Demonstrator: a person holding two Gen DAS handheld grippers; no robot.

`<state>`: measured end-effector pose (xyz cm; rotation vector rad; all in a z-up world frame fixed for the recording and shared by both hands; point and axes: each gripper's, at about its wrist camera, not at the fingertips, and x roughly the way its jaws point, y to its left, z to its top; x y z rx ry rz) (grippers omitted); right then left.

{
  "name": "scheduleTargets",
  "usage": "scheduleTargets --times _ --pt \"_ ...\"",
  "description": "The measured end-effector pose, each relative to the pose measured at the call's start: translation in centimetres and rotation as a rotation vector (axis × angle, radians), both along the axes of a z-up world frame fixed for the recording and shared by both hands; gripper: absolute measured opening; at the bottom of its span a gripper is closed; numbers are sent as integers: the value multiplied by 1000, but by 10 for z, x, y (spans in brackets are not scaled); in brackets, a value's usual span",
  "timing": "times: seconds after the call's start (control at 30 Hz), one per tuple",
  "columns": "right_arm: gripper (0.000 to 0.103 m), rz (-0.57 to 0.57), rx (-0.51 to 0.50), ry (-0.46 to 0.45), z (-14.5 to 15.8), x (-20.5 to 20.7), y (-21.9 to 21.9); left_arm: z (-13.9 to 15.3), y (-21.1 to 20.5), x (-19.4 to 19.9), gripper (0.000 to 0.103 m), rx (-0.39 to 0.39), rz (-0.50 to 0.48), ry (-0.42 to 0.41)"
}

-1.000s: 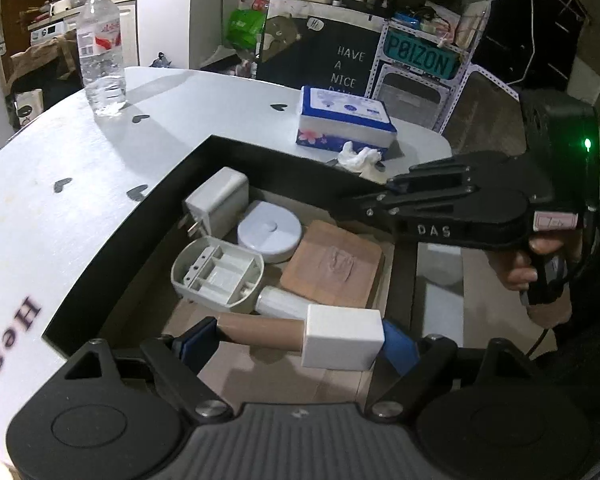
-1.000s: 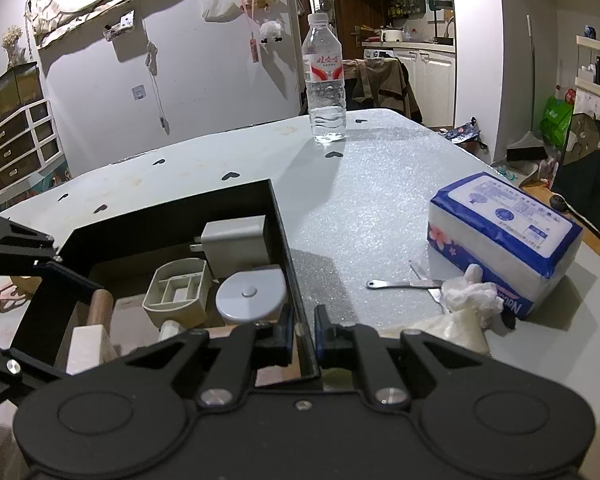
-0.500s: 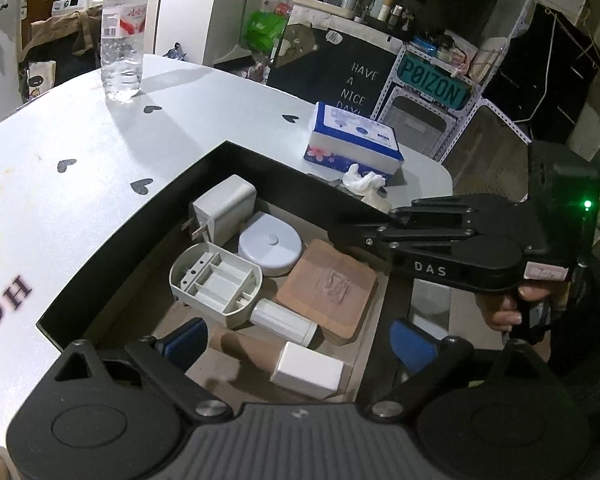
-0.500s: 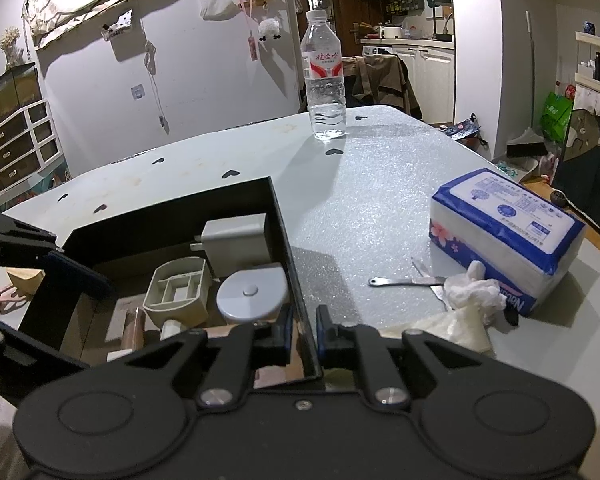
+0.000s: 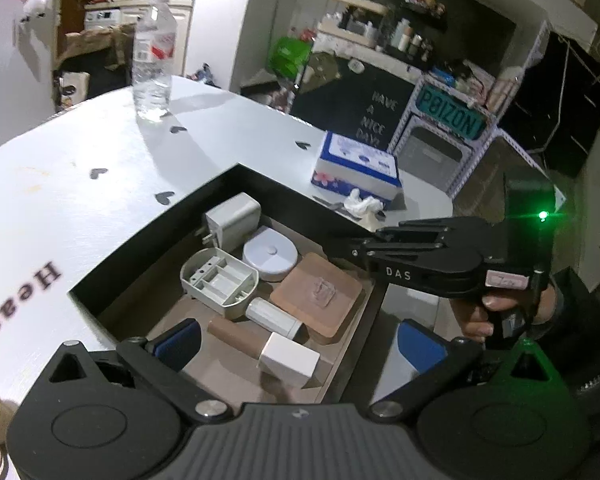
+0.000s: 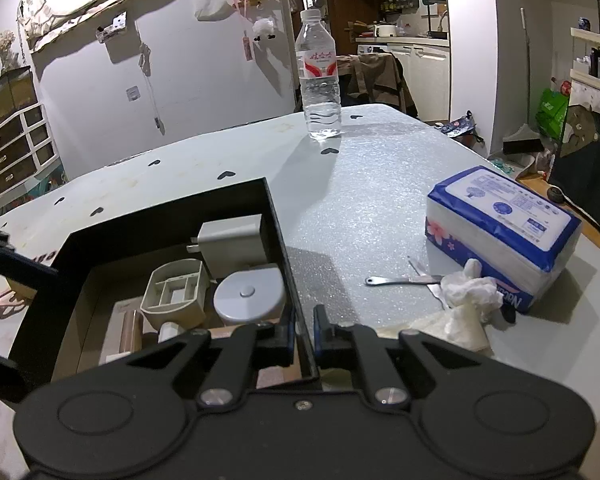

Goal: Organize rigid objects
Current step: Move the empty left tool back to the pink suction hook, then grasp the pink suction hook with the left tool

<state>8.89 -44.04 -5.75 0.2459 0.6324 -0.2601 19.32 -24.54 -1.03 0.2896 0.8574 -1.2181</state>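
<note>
A second ago the left gripper [image 5: 296, 342] pinched the brown cylinder with a white cap [image 5: 268, 346] between its blue pads; now its fingers are spread wide and empty, pulled up and back, and the piece lies on the floor of the black box [image 5: 140, 240], at the end nearest the left wrist camera. The right gripper [image 6: 303, 330] has not shifted: its fingers are clamped on the thin side wall of the box, one pad inside, one outside.

The surface [image 6: 380, 200] is matte white with a fine glittery grain and small black heart marks. The box on it is a shallow rectangle with stiff dark walls and a cardboard-brown floor. Inside, at its far corner, lies a blocky white plug adapter [image 5: 230, 220]; next to that a smooth round white disc [image 5: 270, 252] and a grey plastic compartment tray [image 5: 220, 282] with rounded corners; beside the disc a flat tan square pad [image 5: 316, 296]; against the tray a small white tube [image 5: 274, 316].

Outside the box, beyond its right-hand wall, sit a soft blue-and-white tissue pack [image 6: 500, 228], crumpled tissue [image 6: 470, 292] and a thin metal tool [image 6: 400, 280]; far behind stands a clear ribbed water bottle [image 6: 318, 76]
</note>
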Motion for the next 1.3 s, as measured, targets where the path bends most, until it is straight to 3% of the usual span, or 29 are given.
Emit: scheduleTargets --times 0.4,0.8,1.1,1.3 --pt "10 -5 -4 2 1 0 1 16 63 -6 103 -70 247 -94" --pt "10 -14 -8 6 0 1 3 20 136 0 103 -114 634 -182" --pt "11 -19 -11 11 0 1 4 1 187 10 103 -54 921 -260" --pt "11 -26 -17 14 0 2 5 -12 210 13 103 2 1044 -309"
